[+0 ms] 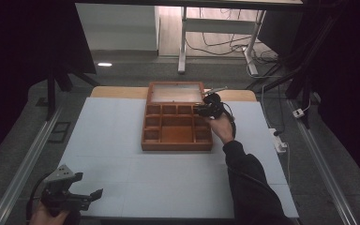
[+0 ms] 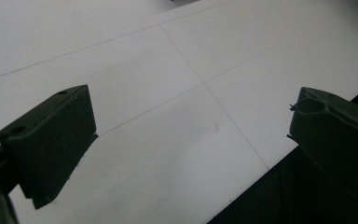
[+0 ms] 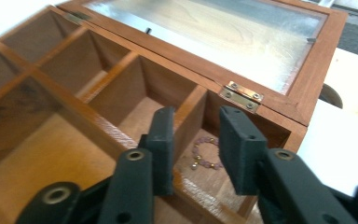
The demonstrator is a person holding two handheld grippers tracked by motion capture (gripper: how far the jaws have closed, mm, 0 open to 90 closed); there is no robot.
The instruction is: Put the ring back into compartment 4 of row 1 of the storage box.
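Observation:
A brown wooden box with several compartments stands open at the back middle of the white table; its glass-paned lid leans back. My right gripper hovers over the box's back right corner, held by a hand in a black sleeve. In the right gripper view its jaws stand a little apart, open and empty, just above a corner compartment. A small bracelet of pinkish beads lies on that compartment's floor. The lid and a brass hinge are just beyond. My left gripper rests open over the table's near left corner, its jaws wide apart above bare white surface.
The white table top spreads around the box. Its near edge runs just under my left gripper. A power strip and cables lie on the floor to the right. Desk legs stand behind the table.

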